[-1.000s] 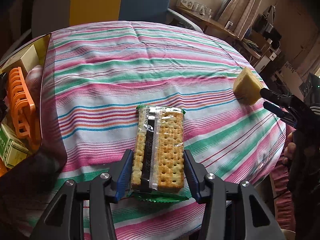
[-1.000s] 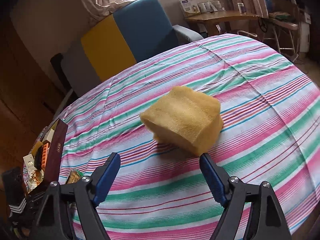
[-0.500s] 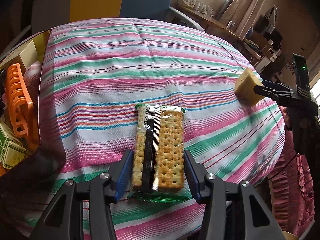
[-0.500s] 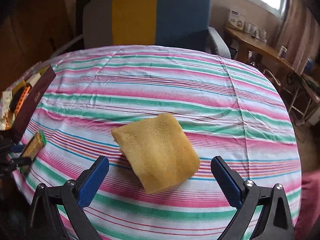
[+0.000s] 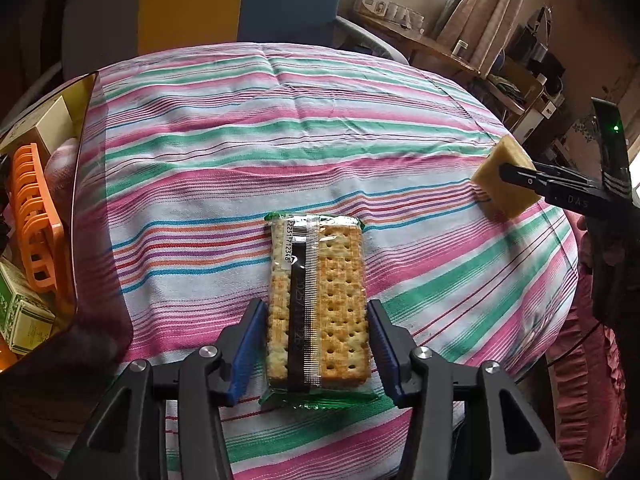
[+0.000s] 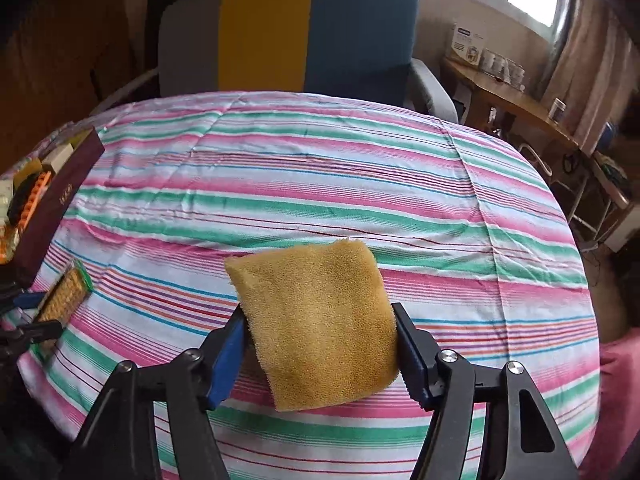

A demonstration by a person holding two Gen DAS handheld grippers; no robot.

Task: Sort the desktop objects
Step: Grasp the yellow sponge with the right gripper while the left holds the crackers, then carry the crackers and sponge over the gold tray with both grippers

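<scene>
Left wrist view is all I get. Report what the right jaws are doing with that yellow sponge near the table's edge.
Observer: The right gripper has its jaws closing on the sponge, one pad touching each side.
Operator: Tell me which face is up.
Observer: Its broad porous face is turned towards the right camera; the pads meet its two narrow sides.
Operator: My left gripper is shut on the cracker pack. Describe the box beside it from outside.
Observer: The box has a maroon outer wall with gold lettering.
</scene>
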